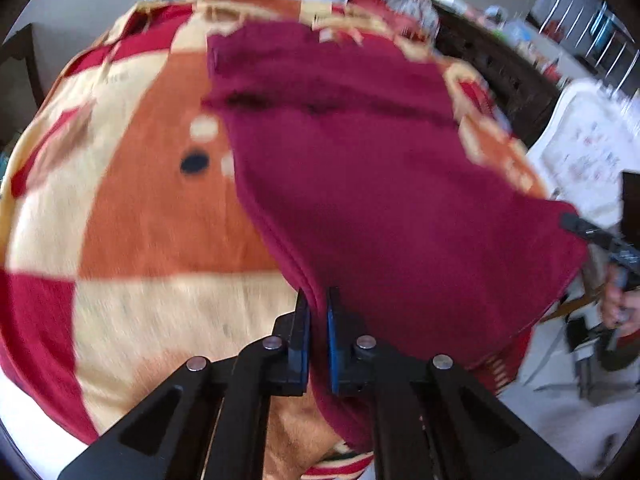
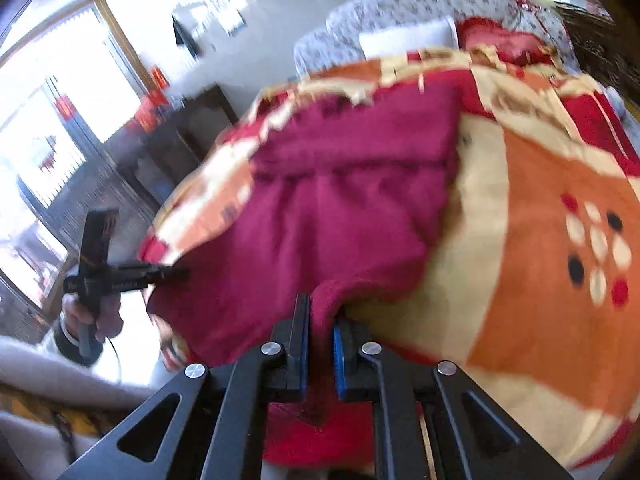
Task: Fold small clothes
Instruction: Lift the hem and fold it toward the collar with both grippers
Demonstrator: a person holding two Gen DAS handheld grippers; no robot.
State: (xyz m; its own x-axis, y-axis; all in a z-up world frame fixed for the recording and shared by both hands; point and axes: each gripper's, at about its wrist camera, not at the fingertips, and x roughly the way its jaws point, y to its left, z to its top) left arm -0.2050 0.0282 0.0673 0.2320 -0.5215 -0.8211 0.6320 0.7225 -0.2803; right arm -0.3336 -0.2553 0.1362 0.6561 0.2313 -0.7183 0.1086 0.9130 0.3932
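Note:
A maroon garment (image 1: 360, 168) lies spread over a patterned blanket (image 1: 160, 208). My left gripper (image 1: 318, 300) is shut on the garment's near edge, with cloth pinched between its blue pads. My right gripper (image 2: 322, 312) is shut on another near corner of the same garment (image 2: 328, 208). The right gripper also shows at the right edge of the left wrist view (image 1: 576, 224), at the garment's far corner. The left gripper shows at the left of the right wrist view (image 2: 176, 272), at the garment's other corner. The garment's near edge is lifted between the two grippers. Both views are blurred.
The blanket (image 2: 540, 220) of orange, cream and red covers a bed. A floral pillow (image 2: 400, 4) and a white box (image 2: 408, 36) lie at its far end. Dark wooden furniture (image 1: 500, 76) stands beside the bed, and a window (image 2: 52, 120) is at the left.

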